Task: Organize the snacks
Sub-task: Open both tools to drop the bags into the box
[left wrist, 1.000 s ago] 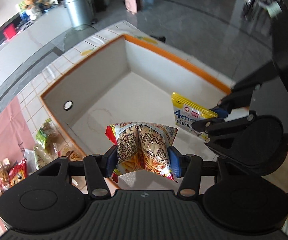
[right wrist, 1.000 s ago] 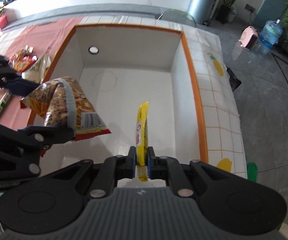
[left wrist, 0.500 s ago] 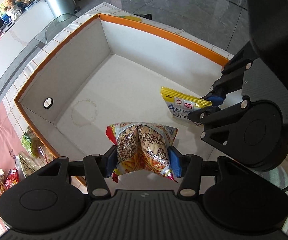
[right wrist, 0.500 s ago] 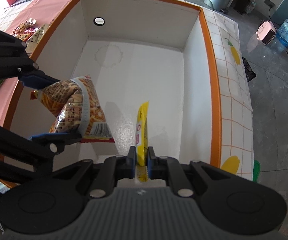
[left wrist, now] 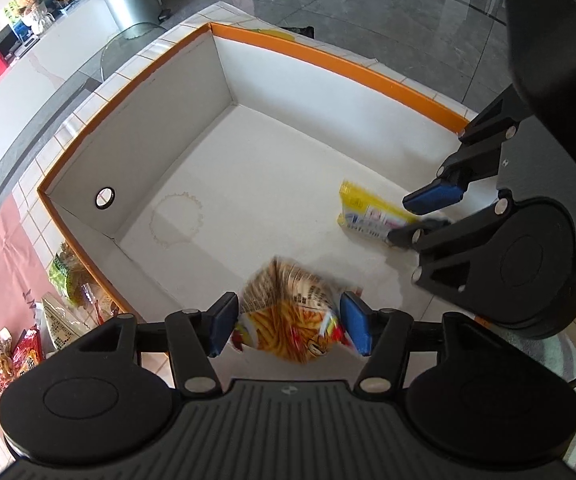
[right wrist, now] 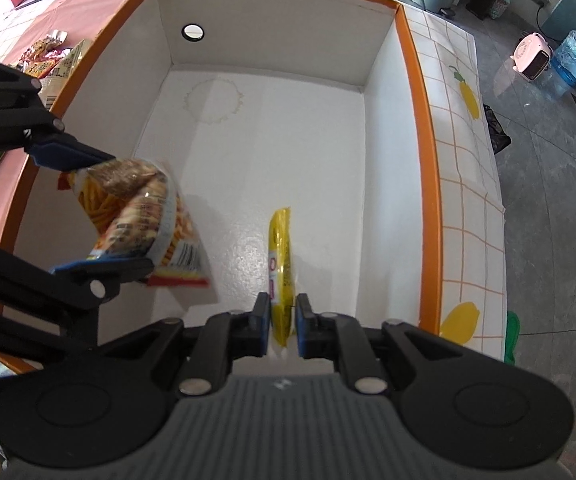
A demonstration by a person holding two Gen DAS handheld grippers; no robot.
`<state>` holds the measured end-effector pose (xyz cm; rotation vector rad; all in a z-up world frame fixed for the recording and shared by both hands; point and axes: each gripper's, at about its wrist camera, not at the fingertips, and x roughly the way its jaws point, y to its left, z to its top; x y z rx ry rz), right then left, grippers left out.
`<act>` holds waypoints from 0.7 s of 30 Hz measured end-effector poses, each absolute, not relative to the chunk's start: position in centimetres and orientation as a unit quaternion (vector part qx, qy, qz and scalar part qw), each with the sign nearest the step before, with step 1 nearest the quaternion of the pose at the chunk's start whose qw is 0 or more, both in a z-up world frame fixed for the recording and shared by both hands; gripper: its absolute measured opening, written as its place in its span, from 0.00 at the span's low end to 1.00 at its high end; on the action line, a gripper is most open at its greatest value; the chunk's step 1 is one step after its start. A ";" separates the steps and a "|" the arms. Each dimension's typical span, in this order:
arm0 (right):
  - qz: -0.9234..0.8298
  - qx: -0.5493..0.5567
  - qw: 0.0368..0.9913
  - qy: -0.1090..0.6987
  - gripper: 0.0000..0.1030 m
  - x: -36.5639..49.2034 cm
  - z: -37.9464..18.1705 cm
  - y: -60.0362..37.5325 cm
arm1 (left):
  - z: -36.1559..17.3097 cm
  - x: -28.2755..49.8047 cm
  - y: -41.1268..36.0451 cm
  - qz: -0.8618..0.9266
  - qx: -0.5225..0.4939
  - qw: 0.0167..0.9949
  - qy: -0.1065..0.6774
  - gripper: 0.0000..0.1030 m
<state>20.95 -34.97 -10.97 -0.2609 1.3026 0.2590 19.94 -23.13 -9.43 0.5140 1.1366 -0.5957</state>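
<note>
Box (left wrist: 156, 128), one, white inside with an orange rim, is sitting on the tiled counter (right wrist: 463, 184) and filling both views. Left wrist view alone is showing the loose snack packs (left wrist: 48, 320) lying on the pink cloth (left wrist: 4, 264) beside the box, at least four, exact count unclear. Right wrist view alone is showing the lemon prints on the tiles and the far right box wall. Two packets are hanging over the box floor. Fries packet (left wrist: 288, 316), one, blurred, is sitting between the left gripper (left wrist: 284, 330) jaws, which have just been opening; a gap is showing at the right pad, so the jaws are standing open around it. Yellow sachet (right wrist: 282, 272), one, edge-on, is sitting between the right gripper (right wrist: 282, 326) jaws, which have just been opening too; gaps are showing on both sides, so they are no longer clamping it.
</note>
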 end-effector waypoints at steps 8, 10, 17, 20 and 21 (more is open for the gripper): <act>0.109 -0.113 0.788 0.596 0.33 20.8 -10.1 -35.3 | -7.9 19.7 -22.1 -0.268 0.217 0.791 0.506 0.83; 0.105 -0.105 0.793 0.591 0.36 20.5 -9.6 -35.5 | -7.3 19.5 -21.7 -0.267 0.208 0.799 0.497 0.87; 0.086 -0.082 0.821 0.559 0.46 18.9 -7.1 -35.8 | -4.9 19.0 -18.9 -0.270 0.132 0.829 0.472 1.00; 0.074 -0.066 0.832 0.545 0.51 18.0 -6.1 -35.6 | -3.9 18.5 -17.3 -0.275 0.093 0.840 0.459 1.00; 0.074 -0.062 0.835 0.542 0.52 17.7 -5.8 -35.4 | -3.6 18.4 -16.6 -0.276 0.078 0.842 0.457 1.00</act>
